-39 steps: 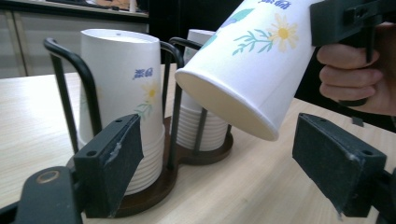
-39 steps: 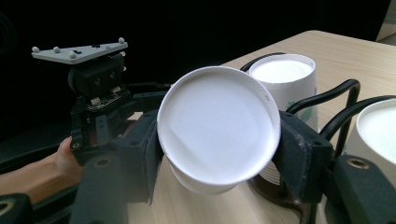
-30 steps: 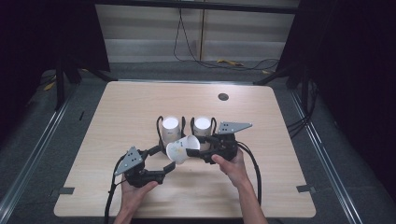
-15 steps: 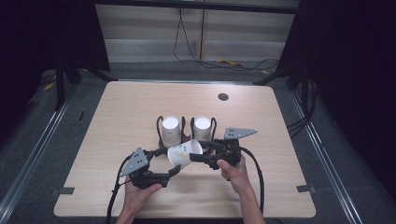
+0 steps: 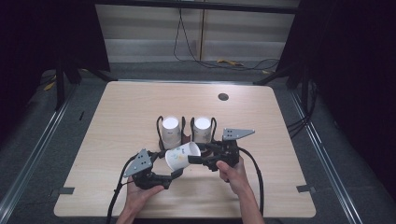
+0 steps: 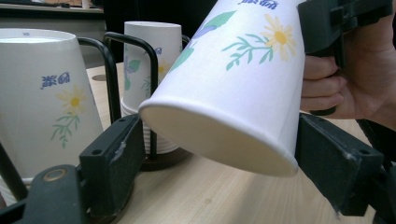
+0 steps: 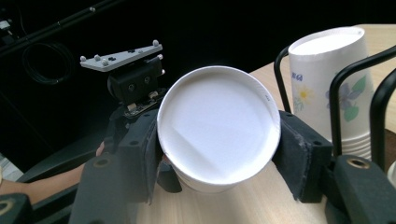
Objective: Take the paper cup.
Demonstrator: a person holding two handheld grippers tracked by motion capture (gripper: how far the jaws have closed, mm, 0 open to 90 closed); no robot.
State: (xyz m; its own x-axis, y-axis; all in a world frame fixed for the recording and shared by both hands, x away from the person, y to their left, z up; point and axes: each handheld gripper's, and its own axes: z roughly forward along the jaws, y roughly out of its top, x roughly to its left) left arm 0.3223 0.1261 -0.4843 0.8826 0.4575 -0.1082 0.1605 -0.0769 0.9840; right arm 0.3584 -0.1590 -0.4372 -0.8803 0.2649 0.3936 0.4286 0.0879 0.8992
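Observation:
A flowered paper cup (image 5: 182, 156) hangs tilted above the table between both grippers. My right gripper (image 5: 200, 156) is shut on its base end, and the white bottom faces me in the right gripper view (image 7: 218, 123) between the pads. My left gripper (image 5: 176, 168) reaches in from the lower left. Its jaws have just been closing around the cup's open rim (image 6: 233, 79), and both pads now touch the rim's sides. Two stacks of upside-down cups (image 5: 171, 130) (image 5: 202, 129) stand in black wire holders just behind.
The wooden table (image 5: 116, 116) has a dark round grommet (image 5: 223, 97) at the back right. The holders' wire loops (image 6: 112, 60) rise close behind the held cup. Cables trail from both grippers toward the front edge, and more cables lie on the floor beyond the table.
The right gripper has brought the cup down and toward the front, tilting its mouth to the left gripper. The left gripper's jaws now sit around the rim.

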